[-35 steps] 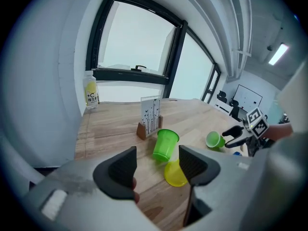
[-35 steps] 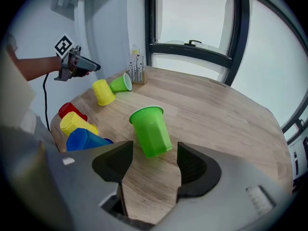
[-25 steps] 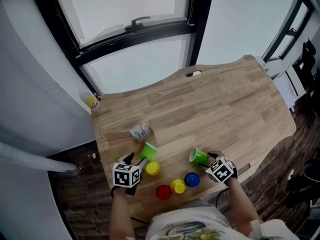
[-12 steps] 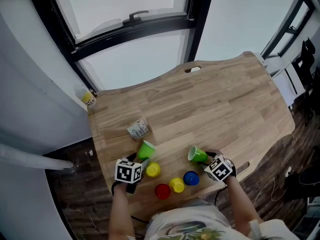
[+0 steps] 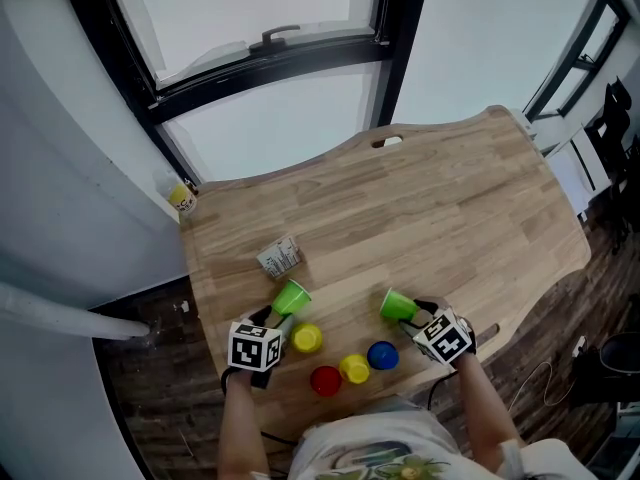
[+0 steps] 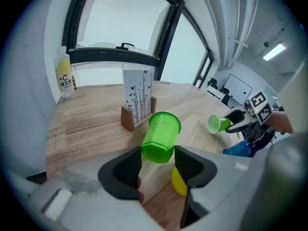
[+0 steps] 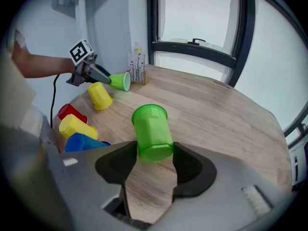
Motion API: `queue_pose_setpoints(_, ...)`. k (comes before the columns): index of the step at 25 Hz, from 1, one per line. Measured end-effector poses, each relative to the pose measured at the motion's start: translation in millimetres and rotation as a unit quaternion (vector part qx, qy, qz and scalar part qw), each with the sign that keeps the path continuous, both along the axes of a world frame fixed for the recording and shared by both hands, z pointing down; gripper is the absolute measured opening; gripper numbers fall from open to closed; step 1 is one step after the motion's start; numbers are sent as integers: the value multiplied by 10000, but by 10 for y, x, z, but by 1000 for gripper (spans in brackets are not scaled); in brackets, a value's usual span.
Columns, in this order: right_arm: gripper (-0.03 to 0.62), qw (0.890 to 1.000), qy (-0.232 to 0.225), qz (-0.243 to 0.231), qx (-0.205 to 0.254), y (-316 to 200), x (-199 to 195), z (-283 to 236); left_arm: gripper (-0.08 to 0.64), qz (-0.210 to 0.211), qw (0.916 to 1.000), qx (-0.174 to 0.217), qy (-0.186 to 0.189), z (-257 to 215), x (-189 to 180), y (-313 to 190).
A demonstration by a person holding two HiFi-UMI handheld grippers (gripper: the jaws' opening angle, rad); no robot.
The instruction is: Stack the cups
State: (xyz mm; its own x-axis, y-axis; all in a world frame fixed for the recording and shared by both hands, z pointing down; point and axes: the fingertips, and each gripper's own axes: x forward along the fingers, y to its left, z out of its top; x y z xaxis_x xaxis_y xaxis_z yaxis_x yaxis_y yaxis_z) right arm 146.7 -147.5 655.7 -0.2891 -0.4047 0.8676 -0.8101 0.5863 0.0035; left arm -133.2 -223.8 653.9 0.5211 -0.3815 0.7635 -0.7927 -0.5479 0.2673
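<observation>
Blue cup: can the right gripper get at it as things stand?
Probably not yet: the blue cup lies right beside the right gripper, but its jaws have just been closing on a green cup.

The left gripper (image 6: 156, 165) and the right gripper (image 7: 153, 160) alike are pale grey shells with two blunt black jaws, each topped by a white cube (image 5: 253, 347) of black square markers. A thin dark cable (image 7: 52, 102) runs from the left one, and the person wears a white shirt (image 5: 370, 458) with a green-and-yellow print.

Wooden table (image 5: 430, 208), red cup (image 5: 326, 381) (near edge), blue cup (image 5: 383, 355)
</observation>
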Motion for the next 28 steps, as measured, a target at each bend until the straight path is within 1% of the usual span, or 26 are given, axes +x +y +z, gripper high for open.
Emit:
queue_pose_setpoints(4, 236, 9998, -36, 31, 192, -51, -7, -183, 227, -94, 9996, 194, -192, -143, -136, 42)
queue_pose_setpoints(7, 236, 9996, -68, 16, 289, -68, -20, -262, 225, -183, 9989, 252, -349, -221, -259, 105)
queue_pose_setpoints(10, 235, 9995, -89, -1, 307, -54, -34, -293, 219, -381, 9978, 296, -452, -295, -381, 168)
queue_pose_setpoints(11, 235, 9995, -81, -10, 306, -48, -37, -295, 163, -476, 9971, 333, -492, -325, -429, 181)
queue_pose_setpoints(13, 233, 9995, -49, -41, 299, -36, -47, -286, 121, -600, 9959, 379, -553, -368, -506, 215)
queue_pose_setpoints(18, 233, 9997, -19, -94, 237, 0, -77, -228, 120, -544, 9962, 290, -621, -331, -545, 320)
queue_pose_setpoints(23, 233, 9997, -22, -112, 213, 5, -101, -227, 120, -489, 9965, 308, -597, -342, -498, 303)
queue_pose_setpoints(25, 233, 9997, -21, -107, 212, -3, -109, -226, 120, -407, 9968, 351, -599, -368, -465, 271)
queue_pose_setpoints(28, 233, 9997, -31, -84, 213, -17, -112, -227, 120, -159, 9966, 451, -671, -415, -387, 214)
